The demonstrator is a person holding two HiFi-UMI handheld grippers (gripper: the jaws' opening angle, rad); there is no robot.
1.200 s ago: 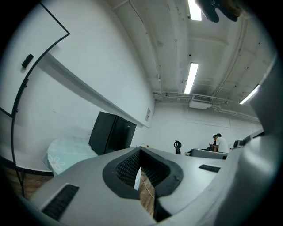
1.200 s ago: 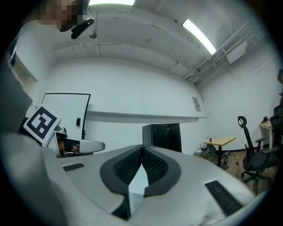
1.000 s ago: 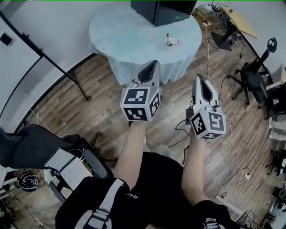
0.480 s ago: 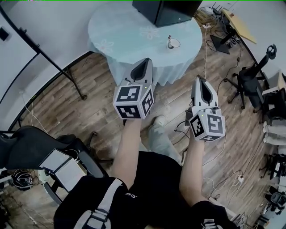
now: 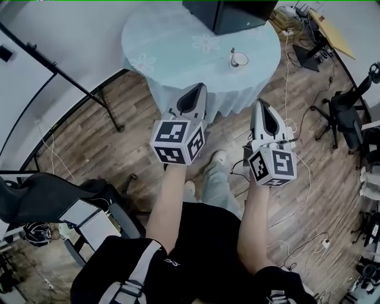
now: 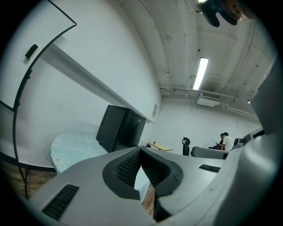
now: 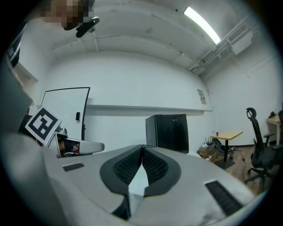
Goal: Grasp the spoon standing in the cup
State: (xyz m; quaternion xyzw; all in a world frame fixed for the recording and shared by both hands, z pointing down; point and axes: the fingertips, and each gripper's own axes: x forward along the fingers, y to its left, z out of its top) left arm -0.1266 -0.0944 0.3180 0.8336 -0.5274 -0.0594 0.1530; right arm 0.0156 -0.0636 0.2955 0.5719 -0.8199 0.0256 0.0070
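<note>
Closer to the table (image 5: pixel 172 41) and cup (image 5: pixel 240 59) now: left gripper (image 5: pixel 199 89) and right gripper (image 5: pixel 262 105), both clenched empty.

Round table under a pale blue flowered cloth (image 5: pixel 172 47), top centre of head view. Black box-shaped cabinet (image 5: pixel 234 15) at its far edge. Brown wood-plank floor (image 5: pixel 119 136) below. Black swivel office chair (image 5: pixel 350 116) at right edge, yellow wooden desk (image 5: pixel 337 37) top right, black padded chair (image 5: pixel 41 193) lower left. Long white ceiling strip light (image 6: pixel 200 73), upper right of left gripper view.
</note>
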